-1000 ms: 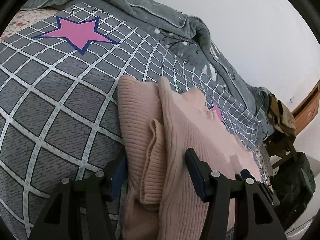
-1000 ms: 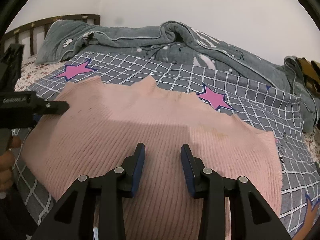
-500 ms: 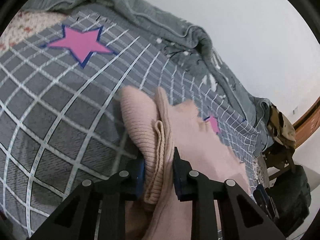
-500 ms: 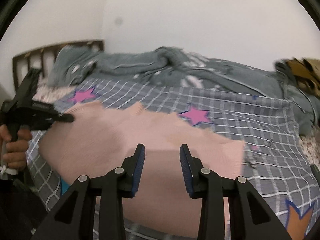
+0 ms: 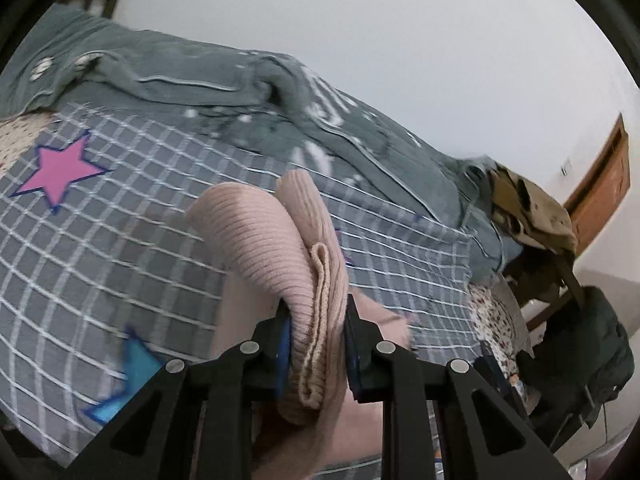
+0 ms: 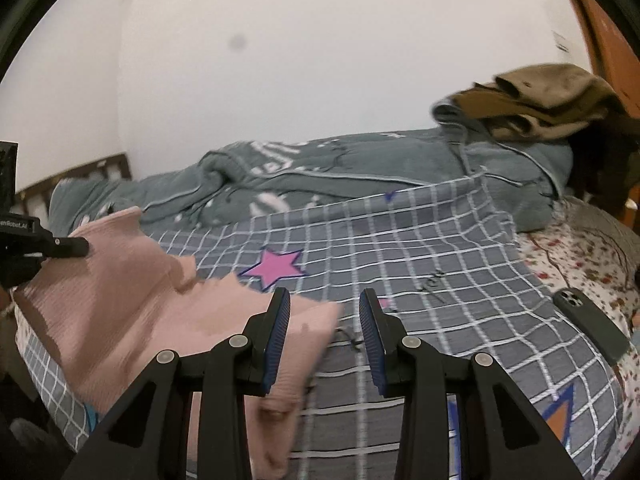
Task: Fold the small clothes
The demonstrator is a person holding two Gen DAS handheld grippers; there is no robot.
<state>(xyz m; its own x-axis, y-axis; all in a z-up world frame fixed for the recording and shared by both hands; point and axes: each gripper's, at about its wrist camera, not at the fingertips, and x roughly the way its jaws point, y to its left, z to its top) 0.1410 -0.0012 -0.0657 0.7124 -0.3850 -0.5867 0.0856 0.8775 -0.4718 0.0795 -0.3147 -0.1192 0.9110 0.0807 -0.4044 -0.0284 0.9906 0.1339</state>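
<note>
A pink ribbed knit sweater (image 5: 276,248) lies on a grey checked bedsheet (image 5: 120,240) with pink stars. My left gripper (image 5: 316,336) is shut on a bunched, doubled edge of the sweater and holds it lifted off the bed. In the right wrist view the sweater (image 6: 132,304) hangs stretched from the left gripper (image 6: 60,246) at the far left down toward the sheet. My right gripper (image 6: 324,332) is open and empty, hovering just past the sweater's right end, over the sheet.
A crumpled grey-green quilt (image 6: 320,176) runs along the back of the bed. Brown clothes (image 6: 540,96) are piled at the right. A dark phone (image 6: 592,328) lies on the floral mattress cover at the right. A dark bag (image 5: 580,348) sits beside the bed.
My left gripper closed on the sweater's edge and lifted it. My right gripper swung right, off the middle of the sweater, and stayed open.
</note>
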